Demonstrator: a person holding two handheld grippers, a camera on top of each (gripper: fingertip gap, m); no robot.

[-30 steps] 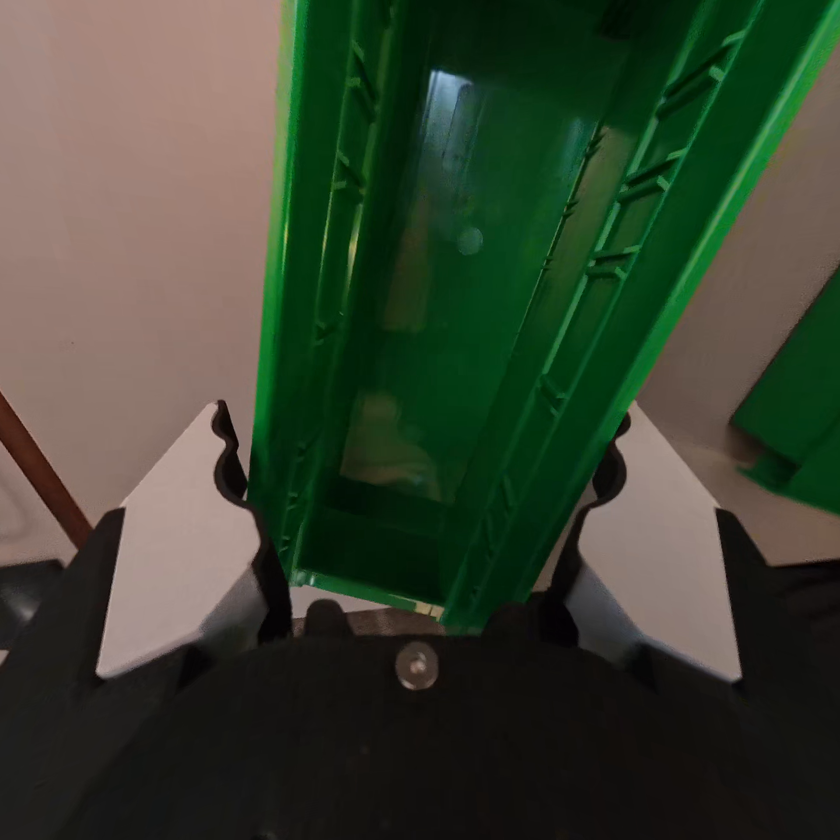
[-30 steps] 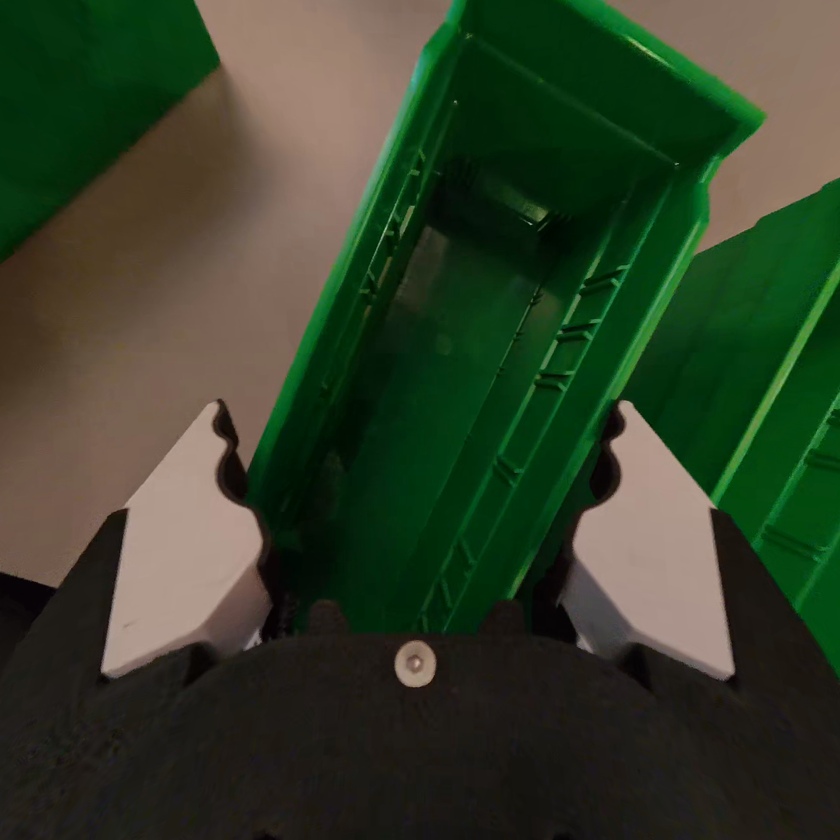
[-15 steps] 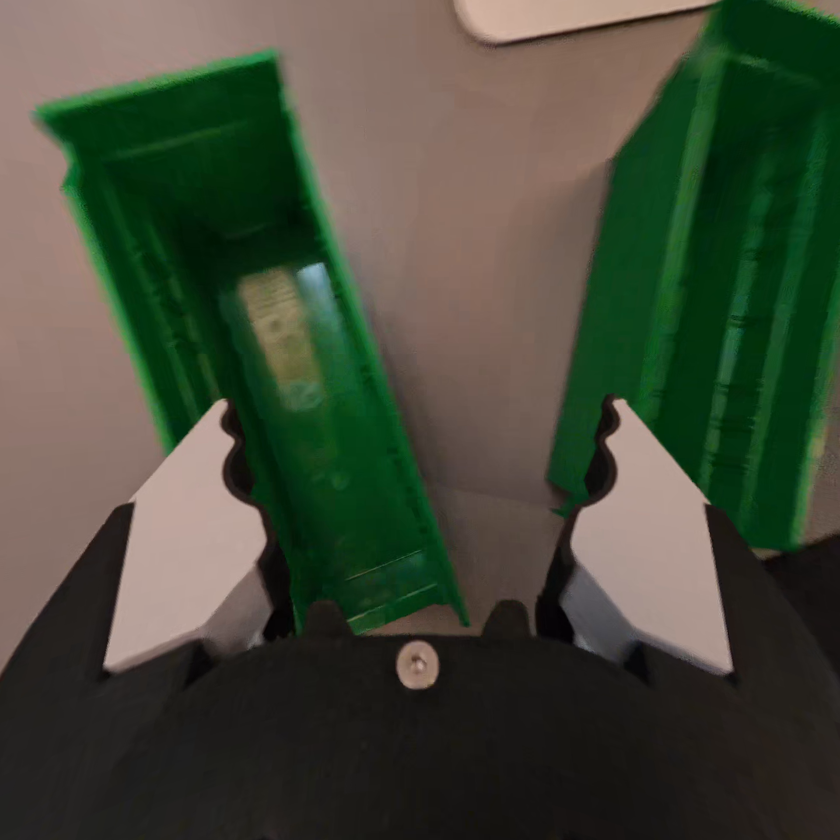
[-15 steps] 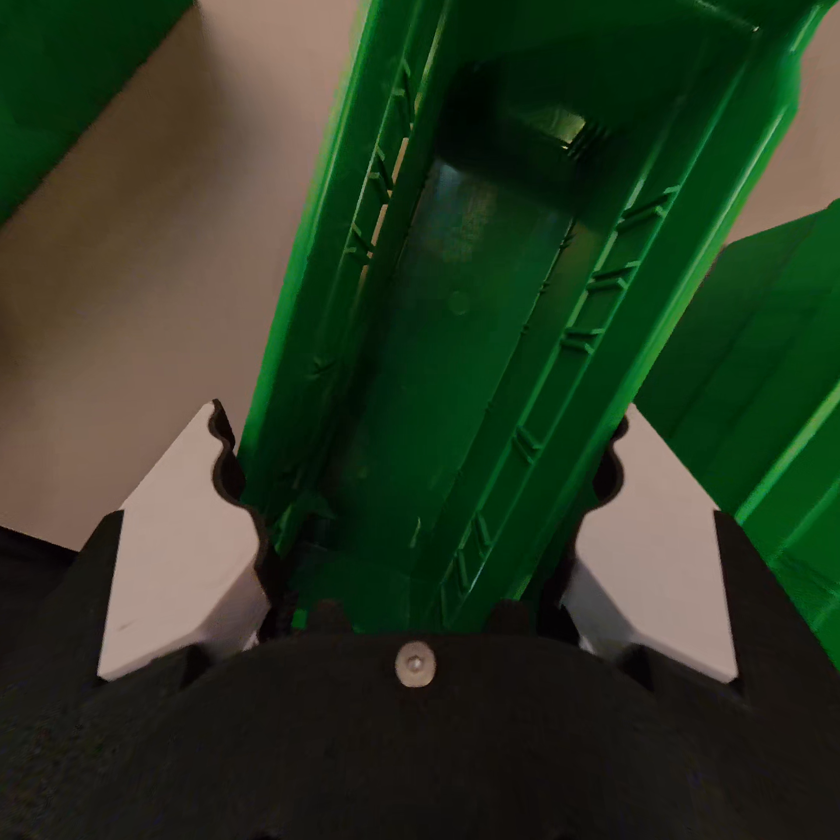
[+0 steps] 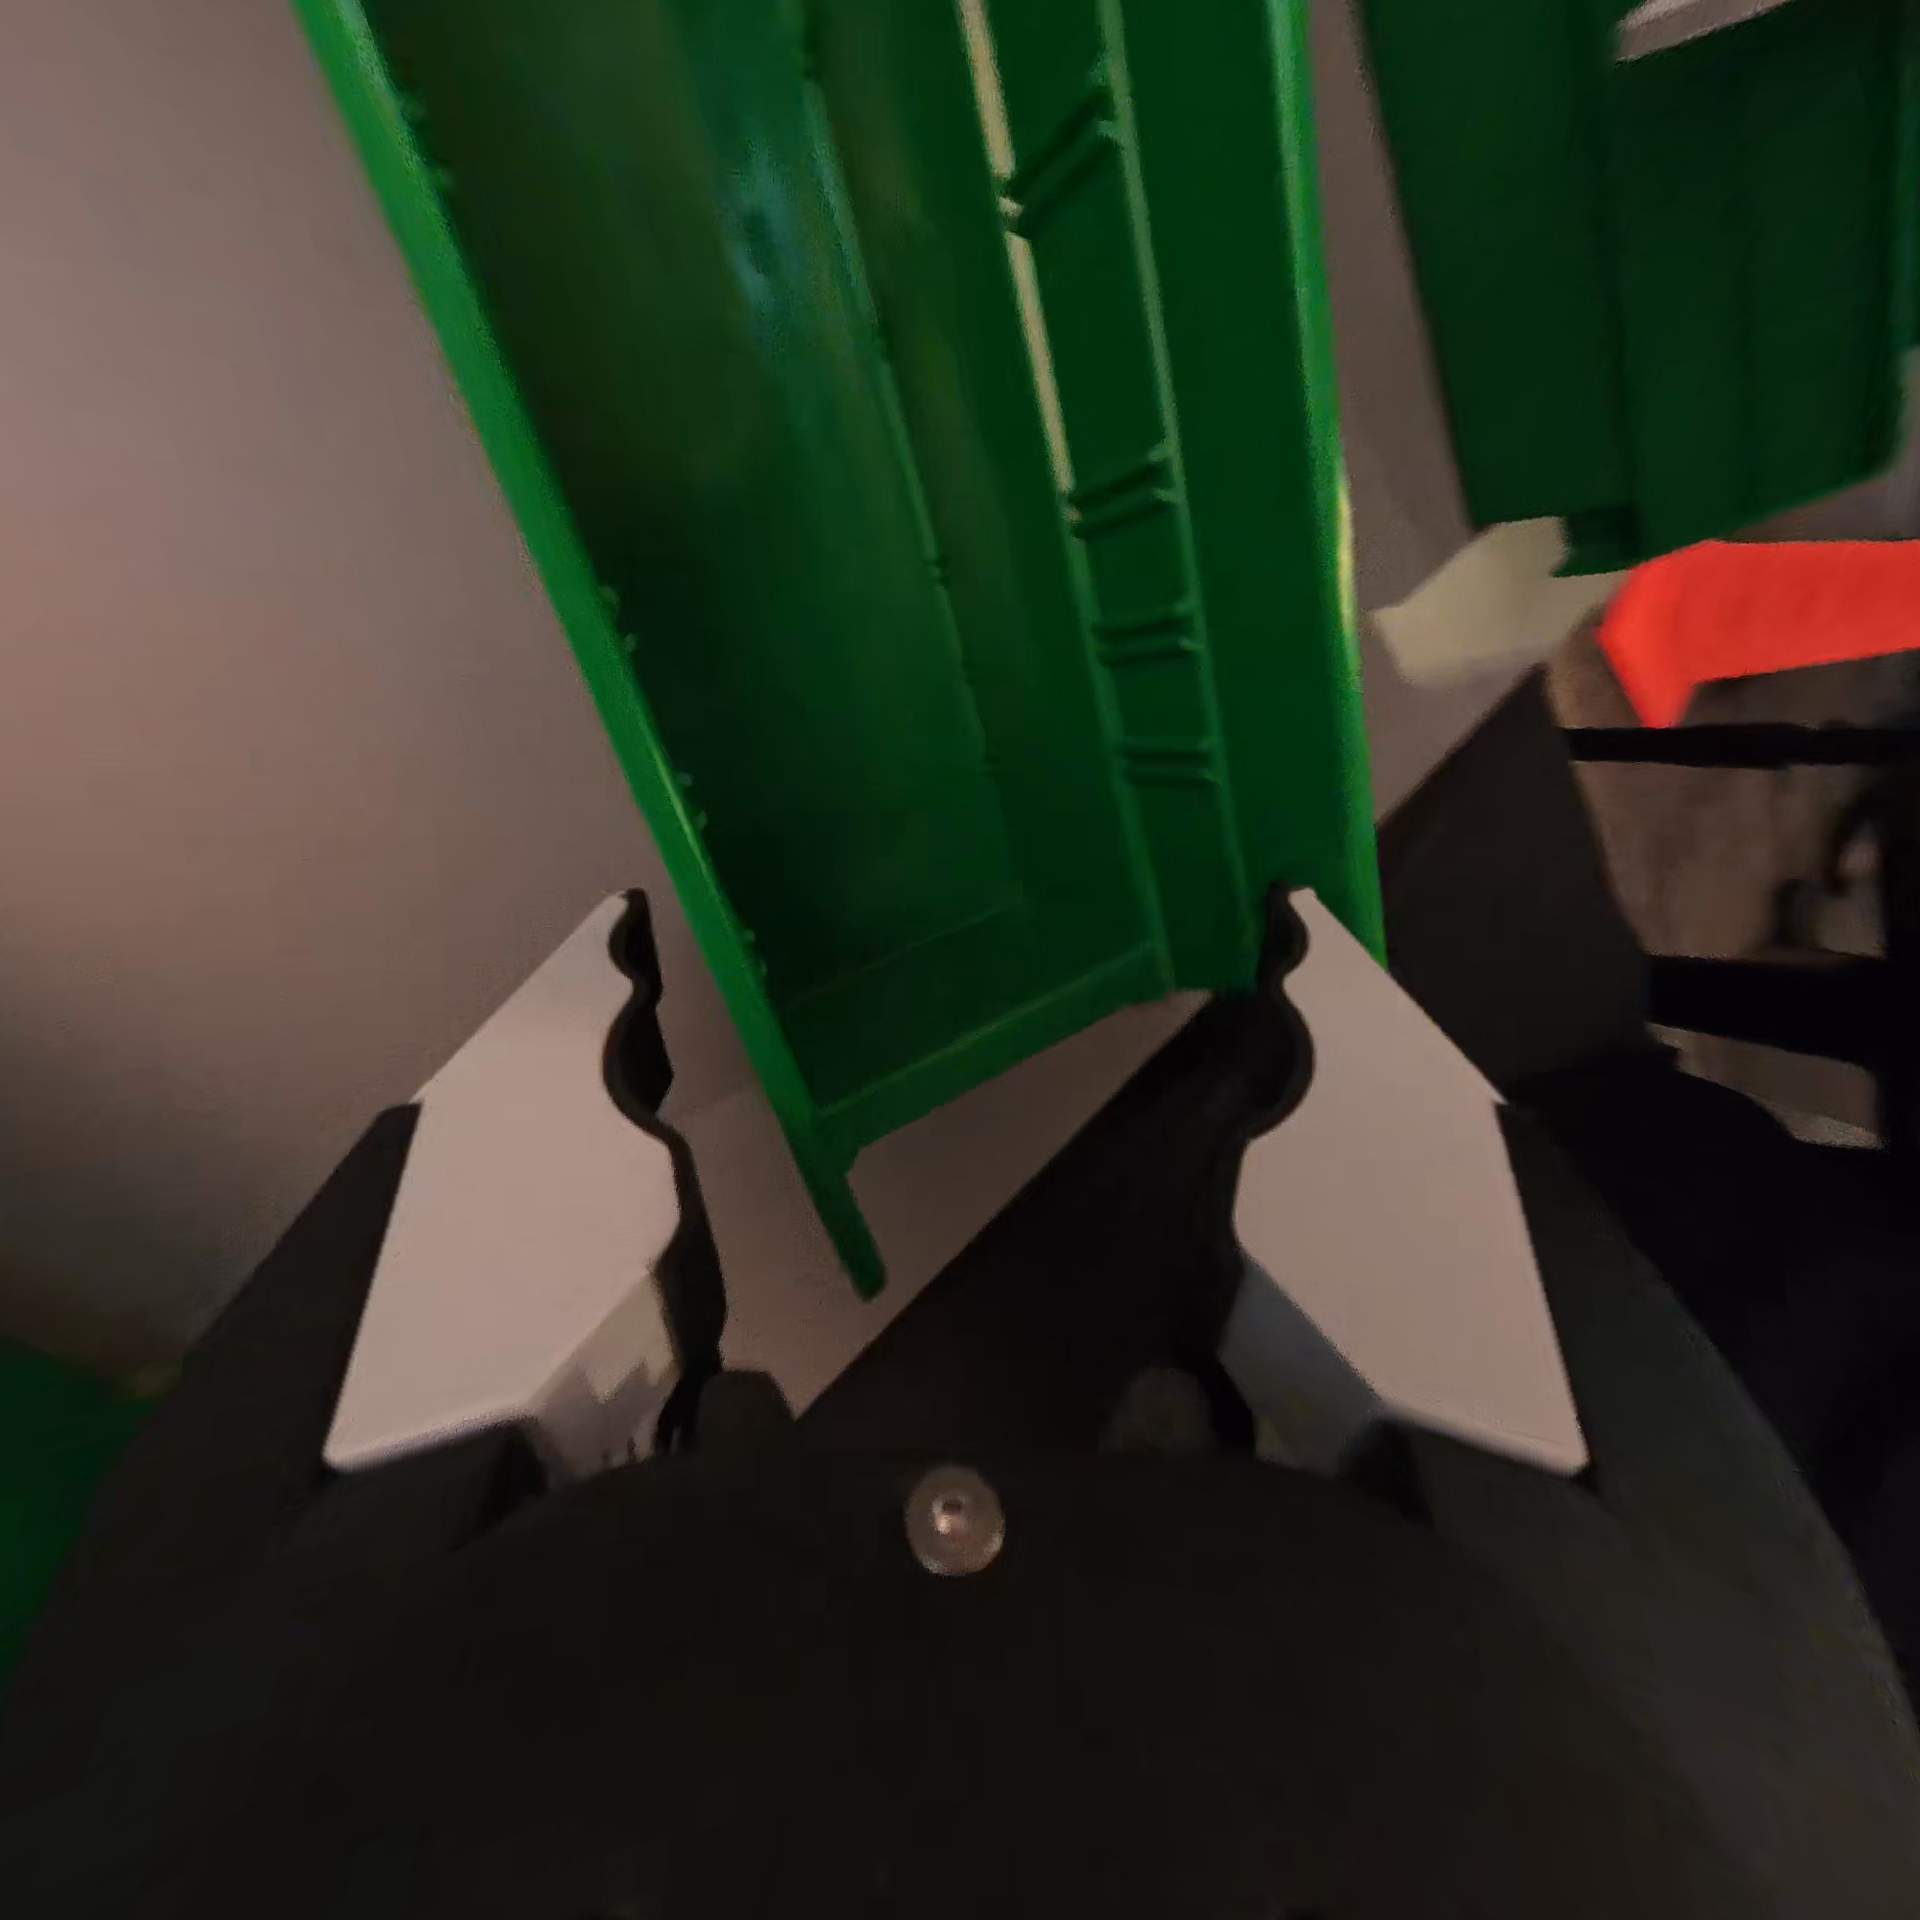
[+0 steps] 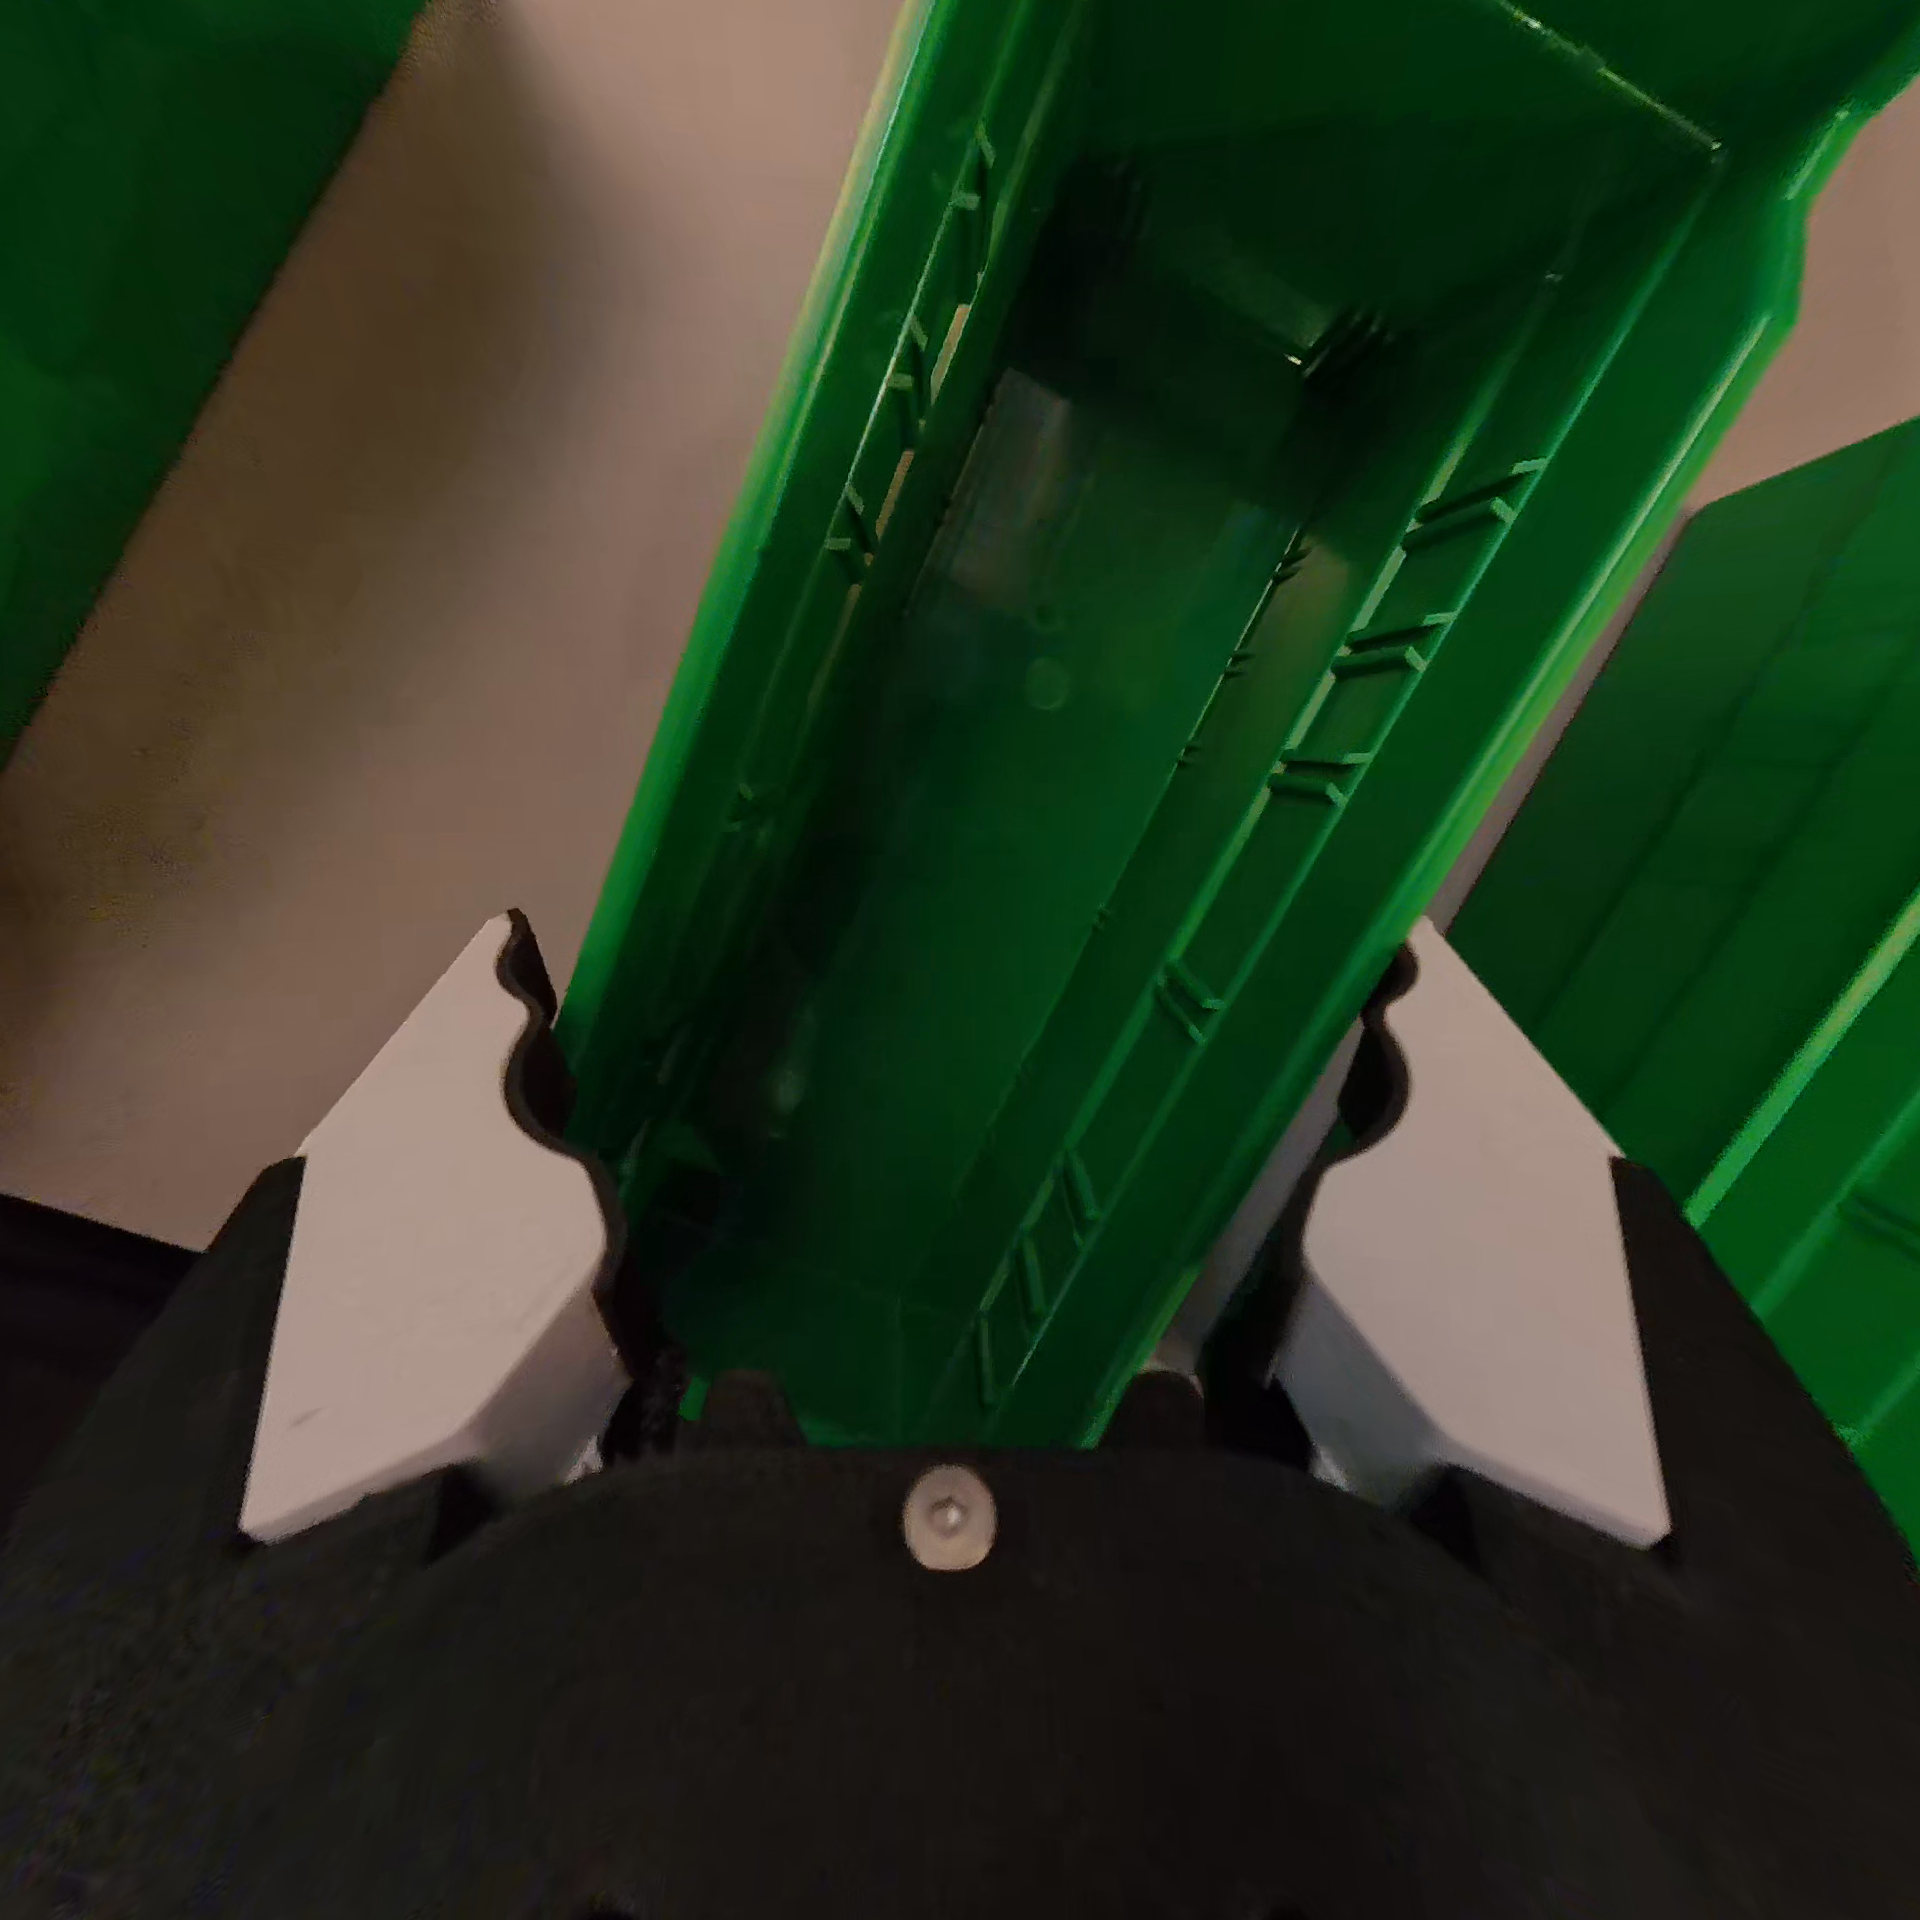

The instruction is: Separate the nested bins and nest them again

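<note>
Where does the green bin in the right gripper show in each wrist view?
Right wrist view: green bin fills the centre, between the right gripper fingers.
Left wrist view: possibly the top-right bin, but I cannot confirm.
Shared landmark: the pale tabletop.

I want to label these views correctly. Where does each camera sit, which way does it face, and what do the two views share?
Left wrist view: on the left tongs, looking along the fingers down at a green bin on the table; own fingers, open.
Right wrist view: on the right tongs, looking into the bin between its fingers.
Shared: green bins on one pale table; which bins match, I cannot tell.
</note>
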